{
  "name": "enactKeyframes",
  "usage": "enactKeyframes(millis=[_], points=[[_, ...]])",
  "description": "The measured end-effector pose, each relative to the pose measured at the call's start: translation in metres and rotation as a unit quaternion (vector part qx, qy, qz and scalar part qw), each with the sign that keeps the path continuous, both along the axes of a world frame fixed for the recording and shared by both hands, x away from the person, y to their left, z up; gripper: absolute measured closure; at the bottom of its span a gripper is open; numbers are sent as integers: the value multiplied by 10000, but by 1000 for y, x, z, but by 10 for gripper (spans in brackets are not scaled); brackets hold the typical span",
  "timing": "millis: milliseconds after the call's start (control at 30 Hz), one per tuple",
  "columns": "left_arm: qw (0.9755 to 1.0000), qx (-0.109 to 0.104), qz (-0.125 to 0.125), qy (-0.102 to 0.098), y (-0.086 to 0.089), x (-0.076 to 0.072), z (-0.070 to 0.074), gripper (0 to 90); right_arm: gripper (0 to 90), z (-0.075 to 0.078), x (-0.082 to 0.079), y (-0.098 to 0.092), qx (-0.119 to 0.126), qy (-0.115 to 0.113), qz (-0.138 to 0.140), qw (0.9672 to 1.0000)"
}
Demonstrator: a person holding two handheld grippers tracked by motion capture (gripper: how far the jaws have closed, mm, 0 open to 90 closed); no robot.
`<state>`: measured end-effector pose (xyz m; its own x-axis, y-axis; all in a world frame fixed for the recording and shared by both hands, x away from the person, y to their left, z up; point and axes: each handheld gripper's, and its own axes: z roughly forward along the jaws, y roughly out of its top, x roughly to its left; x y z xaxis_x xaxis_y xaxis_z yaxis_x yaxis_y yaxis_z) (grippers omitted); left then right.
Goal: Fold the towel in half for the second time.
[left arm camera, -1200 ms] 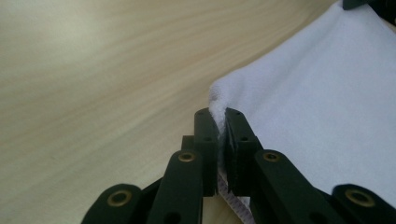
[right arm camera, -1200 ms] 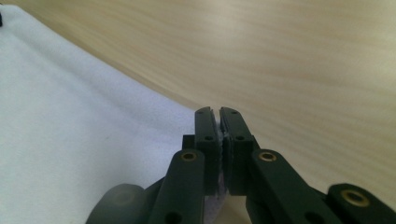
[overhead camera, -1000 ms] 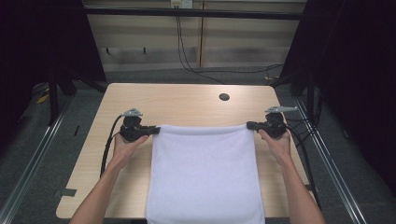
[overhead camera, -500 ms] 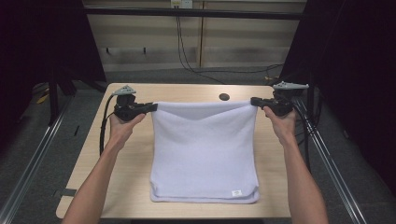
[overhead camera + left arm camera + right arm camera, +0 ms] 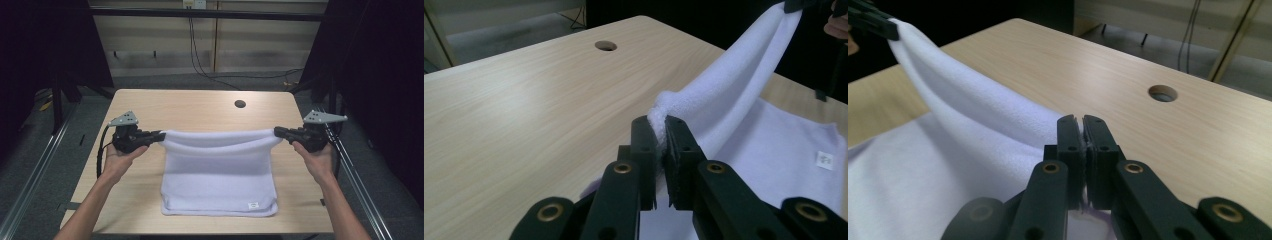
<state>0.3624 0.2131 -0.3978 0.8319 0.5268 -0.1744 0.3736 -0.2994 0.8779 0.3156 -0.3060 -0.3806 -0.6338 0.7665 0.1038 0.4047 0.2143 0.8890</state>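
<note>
A white towel (image 5: 220, 170) hangs between my two grippers above the wooden table (image 5: 195, 110); its top edge sags a little and its lower part lies on the table, with a small label (image 5: 253, 205) near the front right corner. My left gripper (image 5: 161, 135) is shut on the towel's top left corner, seen bunched between its jaws in the left gripper view (image 5: 659, 117). My right gripper (image 5: 276, 132) is shut on the top right corner, where thin cloth (image 5: 998, 125) runs in between the jaws of my right gripper (image 5: 1082, 125). Both grippers are held up off the table.
A round cable hole (image 5: 240, 104) sits in the table's far right part. Black cable (image 5: 102, 150) trails from the left gripper over the table's left side. Metal rails (image 5: 360, 190) run along both sides of the table, and dark curtains stand beyond.
Both grippers have lifted the towel's far edge off the table and drawn it toward the person. The towel, flat a second ago, now hangs doubled with its front edge pulled onto the table.
</note>
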Motion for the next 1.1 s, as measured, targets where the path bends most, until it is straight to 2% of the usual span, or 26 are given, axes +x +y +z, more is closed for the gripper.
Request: enactKeyframes(millis=[67,267,333,367,400,433,500,533,567,633,667,700,733,767,800,833,900,967,1000,1067,1100], points=[[10000,-38,-49,2,3,-8,0,843,872,-1,-14,1,62,-10,69,10000],[9997,-57,-236,55,9,-40,-12,840,871,-15,-53,4,-63,124,313,9994],[9996,-46,-249,88,10,-51,-19,840,871,-21,-67,4,-55,162,349,9992],[9995,-61,-267,175,11,-56,-25,839,870,-25,-73,5,-36,210,378,9991],[9995,-61,-267,175,11,-56,-25,838,870,-31,-80,6,-51,274,418,9987],[9991,-65,-308,266,12,-64,-35,838,870,-31,-80,6,-51,274,418,9987],[9985,44,-379,380,14,-73,-48,830,868,-45,-93,9,-104,432,475,9979],[9981,59,-434,443,14,-76,-53,826,866,-51,-98,10,-132,500,506,9974],[9970,235,-521,524,15,-86,-60,822,855,-62,-104,12,-209,698,550,9958],[9960,287,-612,582,14,-97,-64,821,831,-70,-109,13,-265,886,618,9938],[9943,457,-652,704,12,-101,-67,818,826,-75,-113,14,-297,942,634,9931],[9931,650,-668,718,11,-106,-72,811,814,-78,-118,14,-270,975,640,9928],[9914,736,-710,812,11,-108,-76,805,804,-81,-122,14,-219,1025,661,9923],[9903,705,-742,938,11,-109,-79,798,803,-84,-125,15,-284,1084,682,9914],[9888,796,-811,967,11,-111,-80,793,800,-87,-127,15,-346,1120,702,9906],[9884,859,-810,956,11,-113,-80,791,793,-90,-131,15,-346,1201,729,9895],[9863,891,-887,1065,11,-116,-83,779,787,-92,-135,14,-351,1242,748,9888],[9842,1089,-925,1046,9,-118,-86,767,773,-95,-136,12,-345,1308,709,9883],[9835,1121,-911,1086,8,-118,-88,760,771,-98,-136,11,-346,1378,714,9873],[9833,1097,-880,1155,7,-114,-89,743,754,-103,-134,12,-519,1474,699,9852],[9840,1026,-880,1164,8,-112,-89,729,741,-104,-132,13,-573,1480,702,9848]])
